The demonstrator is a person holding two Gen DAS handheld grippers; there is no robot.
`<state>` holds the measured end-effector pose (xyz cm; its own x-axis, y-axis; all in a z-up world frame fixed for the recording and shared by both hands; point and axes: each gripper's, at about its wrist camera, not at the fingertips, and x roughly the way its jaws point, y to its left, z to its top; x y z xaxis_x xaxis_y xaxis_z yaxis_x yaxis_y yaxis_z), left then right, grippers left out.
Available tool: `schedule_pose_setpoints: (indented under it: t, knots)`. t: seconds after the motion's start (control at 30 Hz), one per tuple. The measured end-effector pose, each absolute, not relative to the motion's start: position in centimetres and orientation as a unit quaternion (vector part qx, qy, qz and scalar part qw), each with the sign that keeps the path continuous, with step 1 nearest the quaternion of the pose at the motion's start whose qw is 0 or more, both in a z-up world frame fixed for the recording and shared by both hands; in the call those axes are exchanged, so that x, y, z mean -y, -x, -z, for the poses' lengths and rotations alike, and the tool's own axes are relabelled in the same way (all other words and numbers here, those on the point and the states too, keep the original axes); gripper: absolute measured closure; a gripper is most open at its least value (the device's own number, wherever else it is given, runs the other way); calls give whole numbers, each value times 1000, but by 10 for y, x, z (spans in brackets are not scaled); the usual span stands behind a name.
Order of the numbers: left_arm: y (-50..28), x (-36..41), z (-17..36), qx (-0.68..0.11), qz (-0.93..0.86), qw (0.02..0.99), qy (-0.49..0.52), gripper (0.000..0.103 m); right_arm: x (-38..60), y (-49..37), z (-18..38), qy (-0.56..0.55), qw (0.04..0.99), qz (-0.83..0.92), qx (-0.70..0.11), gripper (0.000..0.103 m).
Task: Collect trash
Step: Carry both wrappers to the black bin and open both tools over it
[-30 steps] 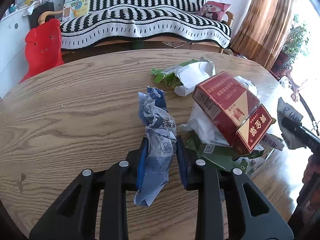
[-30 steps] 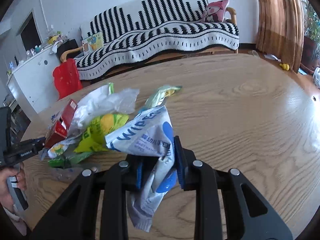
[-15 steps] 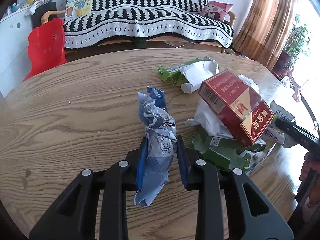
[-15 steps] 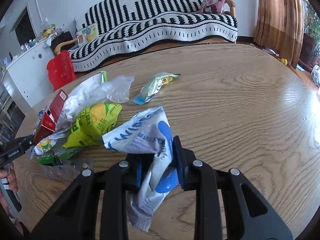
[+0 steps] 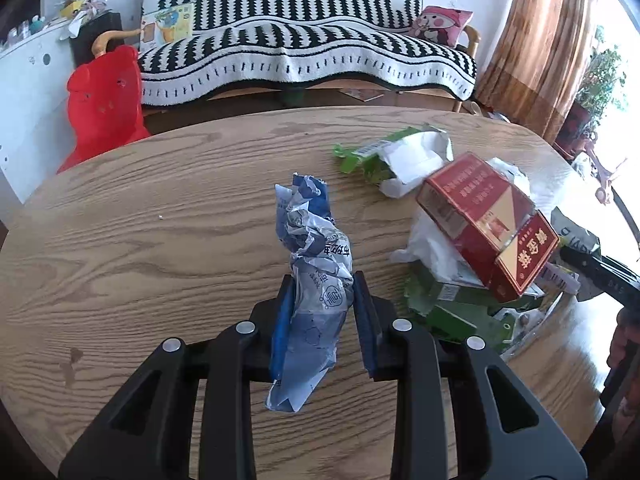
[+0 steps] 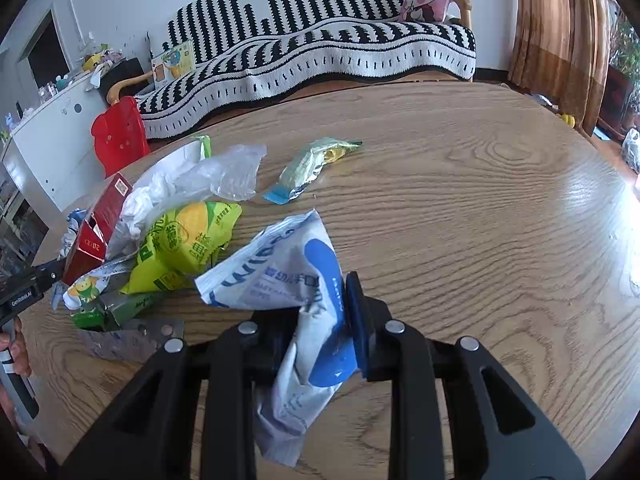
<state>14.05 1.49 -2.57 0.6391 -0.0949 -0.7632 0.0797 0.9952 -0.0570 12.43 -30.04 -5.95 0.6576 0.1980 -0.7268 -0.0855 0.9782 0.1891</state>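
Observation:
My left gripper [image 5: 322,292] is shut on a crumpled blue and white wrapper [image 5: 314,264], held above the round wooden table [image 5: 160,220]. To its right lies a trash pile: a red carton [image 5: 484,220], torn green packaging [image 5: 384,152] and white plastic [image 5: 432,248]. My right gripper [image 6: 320,300] is shut on a blue and white wipes pack [image 6: 288,272]. To its left the same pile shows a yellow-green bag [image 6: 184,244], the red carton [image 6: 100,220] and clear plastic [image 6: 200,176]. A small green-gold sachet [image 6: 312,164] lies apart, farther out.
A striped sofa [image 5: 300,52] with a pink cushion [image 5: 442,26] stands behind the table. A red plastic chair [image 5: 106,100] is at the far left edge. Brown curtains [image 5: 544,40] hang at right. The other gripper shows at the left edge of the right wrist view [image 6: 24,292].
The left gripper has shifted left, away from the pile, with its wrapper. The right gripper has risen and drawn back a little, so more of the table and the sachet show.

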Motion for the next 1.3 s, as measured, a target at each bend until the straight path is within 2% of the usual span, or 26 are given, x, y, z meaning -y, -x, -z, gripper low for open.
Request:
schedule_pose_setpoints:
  t: [0.27, 0.37, 0.57, 0.7, 0.87, 1.0, 1.13, 1.2, 1.23, 1.3]
  knots:
    - [-113, -27, -16, -370, 37, 928, 32, 75, 280, -107, 47, -66, 919, -93, -377, 80]
    - [-77, -10, -40, -332, 57, 941, 32, 75, 294, -76, 15, -108, 931, -99, -333, 80]
    - [-16, 78, -87, -283, 175, 943, 25, 75, 378, 18, -39, -121, 955, -69, -262, 80]
    - [15, 175, -96, -294, 285, 912, 19, 75, 463, 82, -43, -153, 954, -24, -255, 80]
    - [46, 305, -53, -386, 424, 817, 53, 75, 559, 151, -12, -214, 939, 50, -263, 80]
    - [78, 393, 15, -454, 446, 771, -25, 75, 601, 178, 43, -292, 905, 62, -302, 79]
    - [87, 420, 86, -516, 427, 741, -54, 75, 610, 185, 114, -334, 865, 58, -369, 79]
    - [80, 411, 117, -559, 406, 723, -29, 76, 600, 186, 146, -351, 846, 45, -398, 79]
    - [77, 408, 122, -579, 395, 713, -17, 76, 597, 184, 155, -353, 842, 42, -406, 79]
    - [73, 404, 117, -561, 393, 729, -19, 76, 593, 183, 167, -360, 835, 41, -414, 79]
